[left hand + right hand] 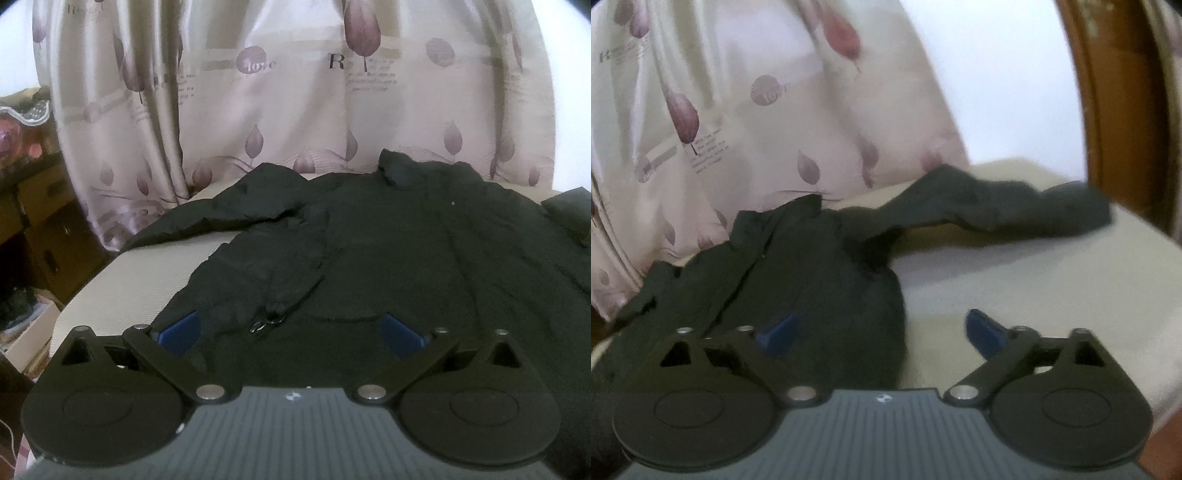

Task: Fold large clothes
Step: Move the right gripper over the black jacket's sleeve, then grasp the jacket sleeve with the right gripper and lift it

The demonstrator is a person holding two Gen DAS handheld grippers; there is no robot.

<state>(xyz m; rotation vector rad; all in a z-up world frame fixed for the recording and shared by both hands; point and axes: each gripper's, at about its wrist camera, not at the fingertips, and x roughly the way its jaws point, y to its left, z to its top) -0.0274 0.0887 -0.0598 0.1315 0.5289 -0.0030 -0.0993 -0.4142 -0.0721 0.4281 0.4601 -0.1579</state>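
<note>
The large black fabric jacket point(406, 251) lies spread front-up on the pale cream padded surface point(122, 291), collar toward the leaf-printed satin curtain point(280, 96). Its left sleeve point(284, 266) is folded in across the chest, cuff near the hem. Its right sleeve point(1004, 206) stretches outward toward the brown wooden frame point(1123, 110), unfolded.

My left gripper point(291, 332) sits low over the hem, blue-padded fingers spread wide, nothing between them. My right gripper point(882, 328) hangs at the jacket's right edge, jaws likewise apart and empty; one blue pad point(777, 332) is over cloth, the other over bare surface.

Judgement: next comes the right sleeve, then the body fold.

Risks I note:
- The fabric looks thin and slippery; a shallow pinch could catch only the top layer.
- Lifting the hem may drag the folded sleeve out of place.
- The right view is blurred, so edge position is uncertain.
- The outstretched cuff lies close to the surface's far edge and could slide off.
</note>
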